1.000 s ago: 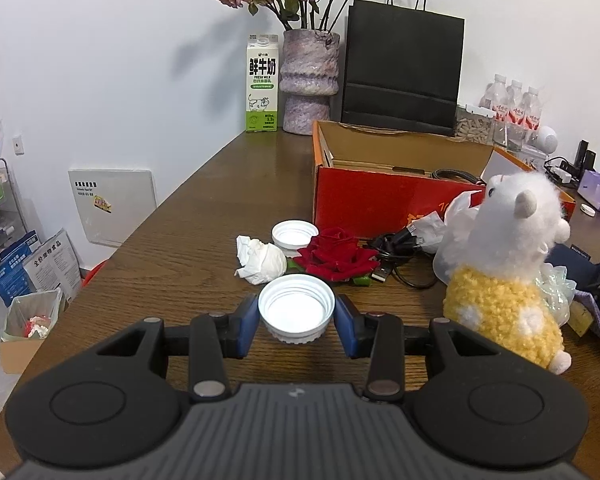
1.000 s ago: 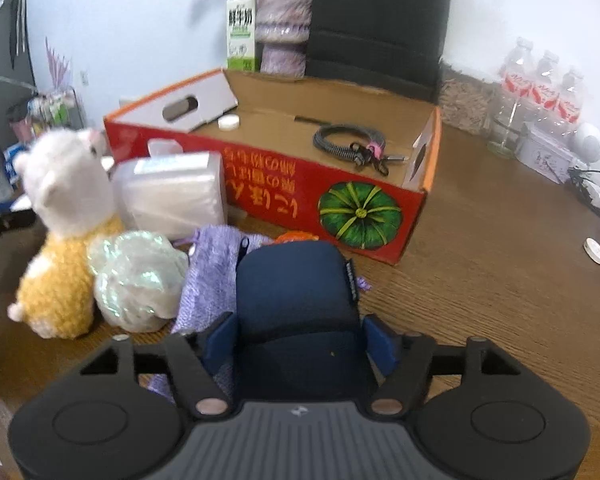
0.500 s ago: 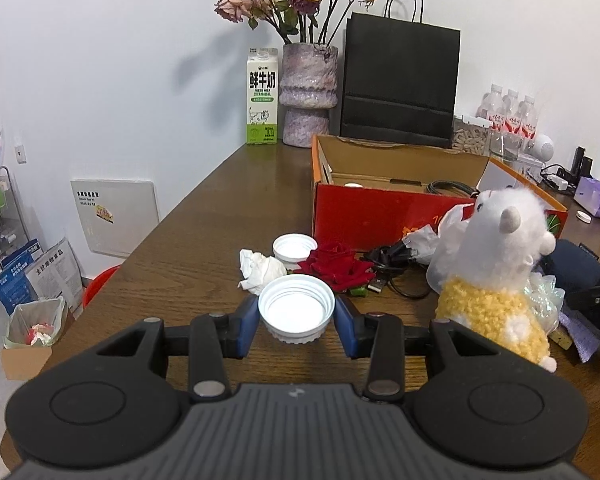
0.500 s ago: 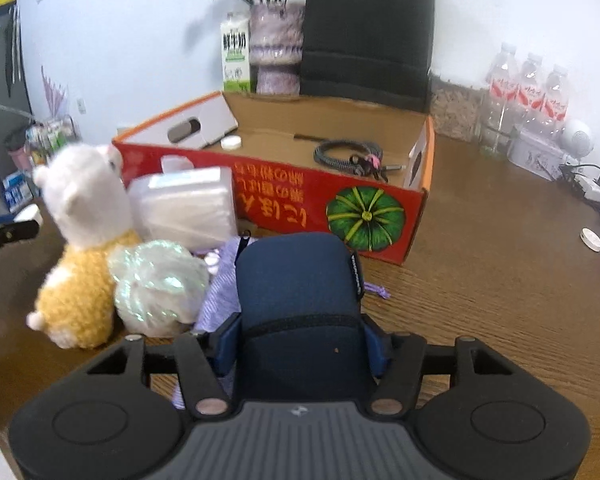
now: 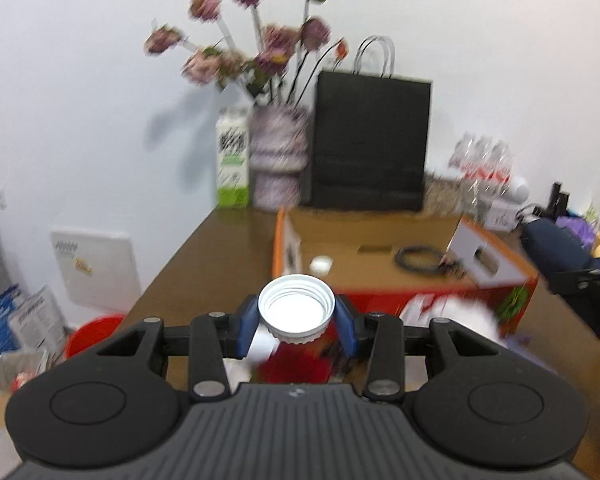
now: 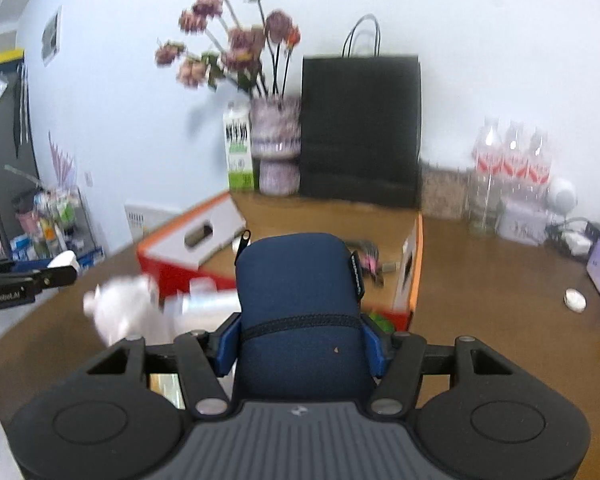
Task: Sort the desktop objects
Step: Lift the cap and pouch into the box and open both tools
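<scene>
My left gripper (image 5: 297,318) is shut on a white screw lid (image 5: 296,310) and holds it in the air before the near wall of the red cardboard box (image 5: 480,298). Inside the box lie a small white cap (image 5: 321,265) and a coiled black cable (image 5: 418,258). My right gripper (image 6: 300,344) is shut on a navy zip pouch (image 6: 300,300) and holds it above the table, in front of the same box (image 6: 172,276). The pouch also shows at the right of the left wrist view (image 5: 556,246). A white plush toy (image 6: 120,312) is blurred below.
A milk carton (image 5: 232,160), a vase of dried flowers (image 5: 278,156) and a black paper bag (image 5: 370,144) stand at the back of the wooden table (image 6: 500,280). Water bottles (image 6: 512,164) and cables are at the right. A red bin (image 5: 94,334) is on the floor left.
Both grippers have risen and moved toward the box with their loads. The plush toy and red flower have dropped low in view. The box's inside now shows from above.
</scene>
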Demonstrator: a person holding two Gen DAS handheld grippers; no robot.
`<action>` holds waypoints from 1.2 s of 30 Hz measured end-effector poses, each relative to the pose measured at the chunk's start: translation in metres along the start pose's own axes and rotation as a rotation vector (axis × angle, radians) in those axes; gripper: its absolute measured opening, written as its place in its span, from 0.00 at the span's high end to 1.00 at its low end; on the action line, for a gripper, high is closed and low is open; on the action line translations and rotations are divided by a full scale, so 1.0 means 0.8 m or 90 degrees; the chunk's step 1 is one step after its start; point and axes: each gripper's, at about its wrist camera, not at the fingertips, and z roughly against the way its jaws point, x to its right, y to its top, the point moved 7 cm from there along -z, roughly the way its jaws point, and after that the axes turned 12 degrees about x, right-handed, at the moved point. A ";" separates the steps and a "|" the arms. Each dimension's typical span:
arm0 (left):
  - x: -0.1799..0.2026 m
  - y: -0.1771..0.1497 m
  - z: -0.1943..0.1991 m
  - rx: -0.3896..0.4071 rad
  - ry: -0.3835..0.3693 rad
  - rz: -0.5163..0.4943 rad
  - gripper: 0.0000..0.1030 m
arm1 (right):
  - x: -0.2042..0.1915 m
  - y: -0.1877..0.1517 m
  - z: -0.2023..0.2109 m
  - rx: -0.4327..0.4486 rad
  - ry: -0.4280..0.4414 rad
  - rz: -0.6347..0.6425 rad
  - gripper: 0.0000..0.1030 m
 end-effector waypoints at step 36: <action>0.041 -0.014 -0.261 -0.090 0.046 0.006 0.60 | 0.055 0.000 -0.249 -0.044 -0.113 -0.073 0.42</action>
